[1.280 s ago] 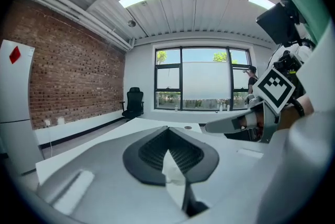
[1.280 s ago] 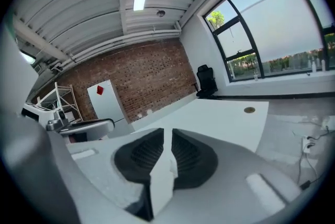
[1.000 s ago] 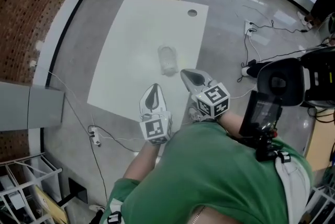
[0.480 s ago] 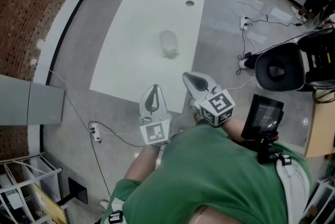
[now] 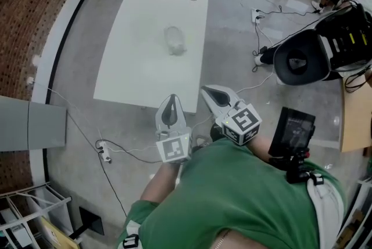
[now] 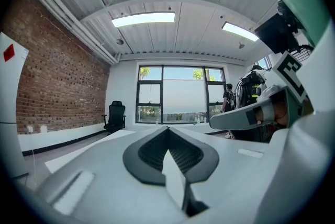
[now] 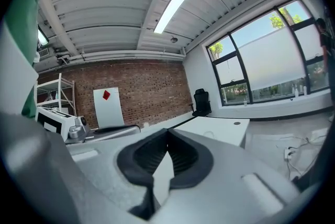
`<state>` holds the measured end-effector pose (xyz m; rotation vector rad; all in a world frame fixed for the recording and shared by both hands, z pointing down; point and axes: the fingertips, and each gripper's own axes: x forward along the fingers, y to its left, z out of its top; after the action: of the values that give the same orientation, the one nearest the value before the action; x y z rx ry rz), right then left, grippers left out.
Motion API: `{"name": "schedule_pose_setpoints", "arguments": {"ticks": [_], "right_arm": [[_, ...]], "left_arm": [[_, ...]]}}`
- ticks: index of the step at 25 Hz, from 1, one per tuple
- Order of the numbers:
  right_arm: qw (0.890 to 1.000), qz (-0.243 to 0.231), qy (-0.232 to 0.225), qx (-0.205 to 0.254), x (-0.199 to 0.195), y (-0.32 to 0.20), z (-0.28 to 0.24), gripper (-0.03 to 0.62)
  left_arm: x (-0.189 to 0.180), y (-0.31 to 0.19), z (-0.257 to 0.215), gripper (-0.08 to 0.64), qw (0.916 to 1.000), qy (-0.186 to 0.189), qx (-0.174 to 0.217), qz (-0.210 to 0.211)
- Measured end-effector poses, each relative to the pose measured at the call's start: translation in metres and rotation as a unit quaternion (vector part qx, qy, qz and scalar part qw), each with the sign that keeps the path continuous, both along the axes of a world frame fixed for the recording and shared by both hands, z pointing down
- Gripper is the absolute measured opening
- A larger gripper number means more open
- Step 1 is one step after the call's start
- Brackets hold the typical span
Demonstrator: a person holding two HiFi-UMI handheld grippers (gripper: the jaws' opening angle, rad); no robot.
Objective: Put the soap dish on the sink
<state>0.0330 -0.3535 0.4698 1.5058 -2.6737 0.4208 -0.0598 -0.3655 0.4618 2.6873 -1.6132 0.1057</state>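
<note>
The clear, rounded plastic soap dish (image 5: 173, 40) lies on the white rectangular tabletop (image 5: 133, 70) in the upper centre of the head view. Well below it, at lower centre over the grey floor (image 5: 238, 56), the left tool (image 5: 171, 101) and right tool (image 5: 207, 92) are both clenched, empty, side by side.

White table (image 5: 135, 67) is standing on grey floor (image 5: 232, 50), far left. Translucent soap dish (image 5: 174, 40) is lying on its top, right of centre. Cable (image 5: 81, 125) and power strip (image 5: 104, 153) are lying on the floor beside its near edge.
</note>
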Motion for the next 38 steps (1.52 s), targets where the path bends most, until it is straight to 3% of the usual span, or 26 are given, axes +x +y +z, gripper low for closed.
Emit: {"name": "schedule_pose_setpoints", "arguments": {"ticks": [13, 29, 38], "right_arm": [[1.0, -0.009, -0.009, 0.013, 0.008, -0.007, -0.018, 0.003], [0.999, -0.004, -0.016, 0.033, 0.046, 0.046, -0.046, 0.003], [0.999, -0.02, -0.023, 0.017, 0.043, 0.015, -0.027, 0.003]], "left_arm": [[0.004, -0.005, -0.023, 0.003, 0.9996, 0.022, 0.01, -0.015], [0.044, 0.047, -0.048, 0.005, 0.9996, 0.005, 0.027, -0.006], [0.042, 0.014, -0.035, 0.005, 0.9997, 0.003, 0.008, -0.022]]}}
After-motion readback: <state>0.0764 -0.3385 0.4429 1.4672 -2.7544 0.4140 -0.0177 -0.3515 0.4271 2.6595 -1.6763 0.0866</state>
